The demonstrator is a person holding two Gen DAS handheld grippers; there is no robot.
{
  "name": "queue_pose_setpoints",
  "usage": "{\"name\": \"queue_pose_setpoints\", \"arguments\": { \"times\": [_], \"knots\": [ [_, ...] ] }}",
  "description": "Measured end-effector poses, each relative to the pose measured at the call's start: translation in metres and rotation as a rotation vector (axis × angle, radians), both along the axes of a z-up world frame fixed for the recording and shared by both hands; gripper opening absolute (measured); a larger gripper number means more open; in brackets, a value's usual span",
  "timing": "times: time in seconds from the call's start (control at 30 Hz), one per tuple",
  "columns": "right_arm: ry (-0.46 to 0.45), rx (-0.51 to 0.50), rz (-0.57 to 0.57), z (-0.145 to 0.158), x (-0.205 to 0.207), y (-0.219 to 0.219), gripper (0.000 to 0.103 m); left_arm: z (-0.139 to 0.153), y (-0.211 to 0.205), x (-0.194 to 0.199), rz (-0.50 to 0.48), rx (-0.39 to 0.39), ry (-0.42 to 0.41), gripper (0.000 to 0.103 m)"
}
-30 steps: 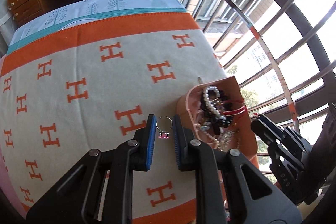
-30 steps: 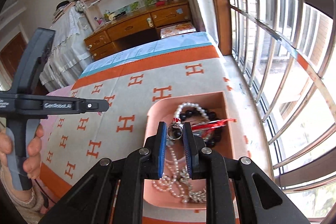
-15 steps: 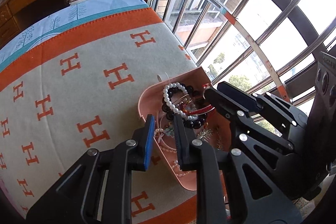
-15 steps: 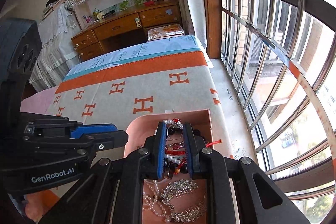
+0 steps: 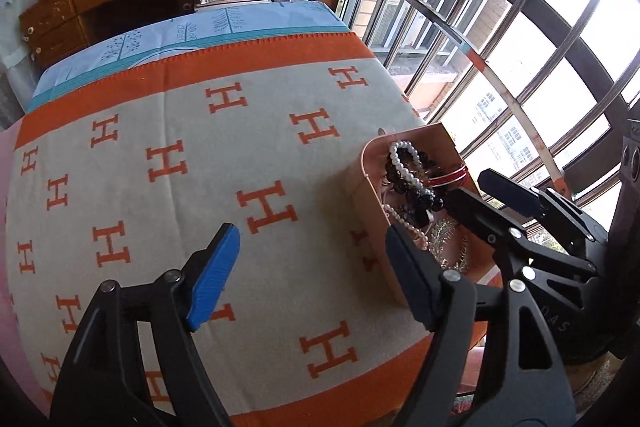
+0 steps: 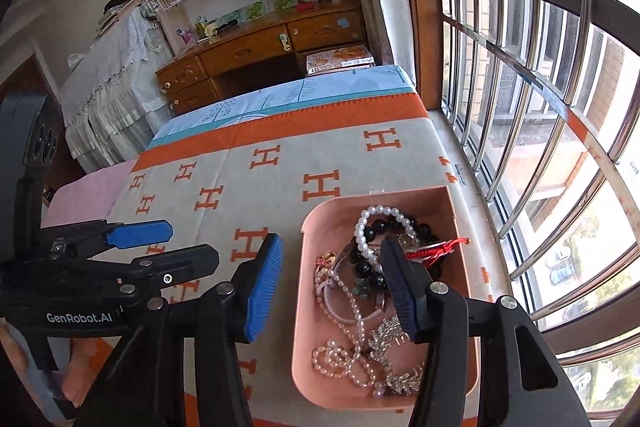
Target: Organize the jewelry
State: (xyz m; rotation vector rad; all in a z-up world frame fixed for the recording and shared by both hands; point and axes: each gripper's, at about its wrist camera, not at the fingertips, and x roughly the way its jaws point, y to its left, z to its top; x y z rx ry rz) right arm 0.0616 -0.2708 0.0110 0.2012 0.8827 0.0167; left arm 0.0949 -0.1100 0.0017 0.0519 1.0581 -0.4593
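Both jaws stand wide apart, holding nothing. Beneath them the blanket (image 5: 168,131) lies bare; the pink tray (image 6: 308,311), under the right gripper (image 6: 332,283) and beside the left gripper (image 5: 316,259), holds the jewelry (image 6: 372,267). Judged finished; next, withdraw clear.

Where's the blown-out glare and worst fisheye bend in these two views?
Left wrist: window panes at upper right clip to white, bars bow strongly; the pink tray stays readable. Right wrist: window is bright but keeps outdoor detail; bars curve toward the right edge, corners vignette black; pearl bracelet looks sharp.
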Motion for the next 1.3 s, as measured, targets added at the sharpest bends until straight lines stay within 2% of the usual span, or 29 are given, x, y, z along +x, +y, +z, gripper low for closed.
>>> {"name": "queue_pose_setpoints", "arguments": {
  "times": [0.07,0.13,0.23,0.33,0.5,0.57,0.87,1.07,1.3],
  "knots": [
    [-0.012,-0.005,0.009,0.004,-0.011,0.012,0.061,0.004,0.012,-0.013,0.041,0.025,-0.04,0.076],
    [-0.028,-0.021,0.01,0.009,-0.024,0.022,0.071,0.011,0.026,-0.028,0.104,0.049,-0.102,0.076],
    [-0.052,-0.045,0.022,0.019,-0.043,0.037,0.077,0.024,0.044,-0.05,0.207,0.09,-0.195,0.076],
    [-0.07,-0.044,0.028,0.031,-0.06,0.048,0.084,0.038,0.056,-0.07,0.267,0.09,-0.232,0.076],
    [-0.081,-0.041,0.035,0.055,-0.09,0.058,0.086,0.06,0.059,-0.108,0.364,0.101,-0.301,0.08],
    [-0.098,-0.033,0.047,0.064,-0.104,0.062,0.088,0.067,0.056,-0.123,0.361,0.097,-0.332,0.081],
    [-0.151,-0.084,0.024,0.091,-0.155,0.068,0.091,0.068,0.054,-0.148,0.37,0.048,-0.265,0.081],
    [-0.164,-0.128,0.016,0.097,-0.169,0.07,0.091,0.063,0.051,-0.149,0.403,0.085,-0.261,0.081],
    [-0.162,-0.122,-0.002,0.095,-0.168,0.068,0.091,0.066,0.044,-0.151,0.407,0.13,-0.291,0.081]
  ]
}}
